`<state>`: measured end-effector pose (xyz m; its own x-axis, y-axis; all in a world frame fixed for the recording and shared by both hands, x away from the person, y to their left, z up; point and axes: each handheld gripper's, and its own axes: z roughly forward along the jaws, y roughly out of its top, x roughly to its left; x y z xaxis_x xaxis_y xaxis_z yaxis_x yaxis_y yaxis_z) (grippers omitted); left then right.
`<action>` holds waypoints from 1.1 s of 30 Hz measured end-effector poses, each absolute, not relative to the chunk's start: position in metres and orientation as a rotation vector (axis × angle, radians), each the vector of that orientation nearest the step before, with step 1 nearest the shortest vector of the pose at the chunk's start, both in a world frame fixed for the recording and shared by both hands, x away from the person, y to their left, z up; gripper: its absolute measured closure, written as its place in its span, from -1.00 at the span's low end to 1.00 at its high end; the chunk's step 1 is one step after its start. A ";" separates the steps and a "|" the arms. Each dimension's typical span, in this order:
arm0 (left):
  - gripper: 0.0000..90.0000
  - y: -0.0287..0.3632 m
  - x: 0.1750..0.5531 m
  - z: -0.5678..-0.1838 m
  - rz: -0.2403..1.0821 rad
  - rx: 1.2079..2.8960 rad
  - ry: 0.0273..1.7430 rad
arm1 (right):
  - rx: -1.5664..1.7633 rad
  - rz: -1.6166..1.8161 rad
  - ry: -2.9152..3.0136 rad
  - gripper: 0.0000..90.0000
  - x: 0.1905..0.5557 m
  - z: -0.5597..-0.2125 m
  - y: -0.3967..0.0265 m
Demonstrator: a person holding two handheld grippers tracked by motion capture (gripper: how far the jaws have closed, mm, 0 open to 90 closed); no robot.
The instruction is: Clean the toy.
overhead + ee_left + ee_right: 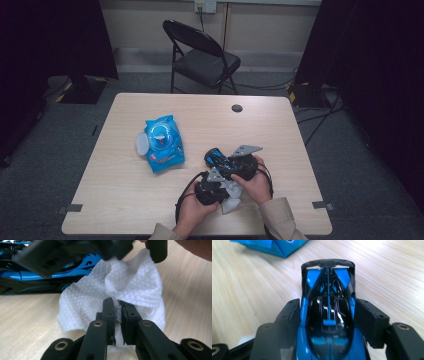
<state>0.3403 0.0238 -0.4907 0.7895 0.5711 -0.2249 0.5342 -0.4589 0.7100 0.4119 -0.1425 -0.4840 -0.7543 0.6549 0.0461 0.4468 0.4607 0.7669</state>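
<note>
While gripped, toy car (328, 315) points lengthwise away along jaws.

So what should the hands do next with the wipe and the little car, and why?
Probably bring the white wipe onto the blue toy car and rub. The left gripper is pinched on the wipe, the right gripper has the car between its jaws, and the two sit close together.

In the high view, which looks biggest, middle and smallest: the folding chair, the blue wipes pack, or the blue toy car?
1. Folding chair, biggest by far, though farthest away.
2. Blue wipes pack.
3. Blue toy car, smallest, but partly hidden by the right gripper, so its full size is unsure.
</note>
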 end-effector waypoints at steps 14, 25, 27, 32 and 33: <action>0.83 0.000 0.345 -0.486 0.036 2.169 0.762 | 1.044 1.290 2.319 -0.08 0.388 -0.462 -0.204; 0.83 -0.038 0.356 -0.485 0.023 2.197 0.711 | 1.110 1.317 2.226 -0.08 0.365 -0.451 -0.239; 0.82 -0.043 0.358 -0.488 0.015 2.209 0.710 | 1.121 1.326 2.206 -0.07 0.362 -0.449 -0.245; 0.60 -0.046 0.361 -0.488 0.023 2.193 0.700 | 1.133 1.340 2.189 -0.06 0.358 -0.448 -0.252; 0.54 -0.045 0.361 -0.487 0.029 2.187 0.692 | 1.126 1.342 2.196 -0.06 0.358 -0.449 -0.252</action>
<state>0.3610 -0.0455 -0.4869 0.8488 0.4870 -0.2060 0.4682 -0.5111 0.7208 0.3577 -0.2522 -0.4486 -0.6325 0.7656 0.1177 0.4537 0.2430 0.8574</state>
